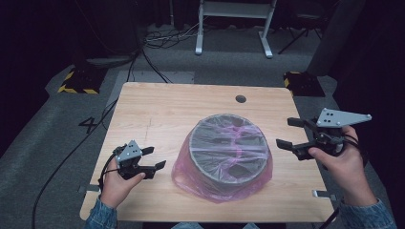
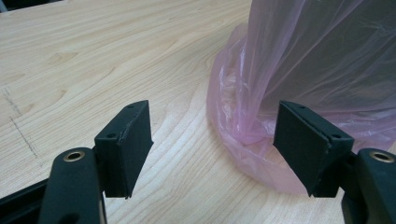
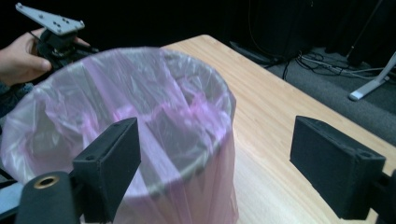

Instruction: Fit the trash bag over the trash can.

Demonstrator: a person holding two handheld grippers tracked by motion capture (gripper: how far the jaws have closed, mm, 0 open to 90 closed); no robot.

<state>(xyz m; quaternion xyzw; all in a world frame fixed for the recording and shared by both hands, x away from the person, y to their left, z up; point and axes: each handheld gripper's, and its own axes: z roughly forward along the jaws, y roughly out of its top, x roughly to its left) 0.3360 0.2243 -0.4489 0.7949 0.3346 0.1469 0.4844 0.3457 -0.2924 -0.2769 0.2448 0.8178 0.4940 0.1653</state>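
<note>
1. Dark floor with loose cables surrounds the light wooden table [image 1: 157, 109] I am working over; a white frame [image 1: 234, 24] stands beyond its far edge.
2. At the middle of the table I see a grey round bin [image 1: 228, 148], upside down, wrapped in a thin pink plastic bag [image 1: 222, 183] that bunches on the wood around its base.
3. My left gripper [image 1: 157, 157] sits near the front left corner, just beside the bag's bunched edge; its jaws are spread, with nothing between them.
4. My right gripper [image 1: 289, 132] hangs at the table's right edge, pointing at the bin, jaws spread wide and holding nothing.
</note>
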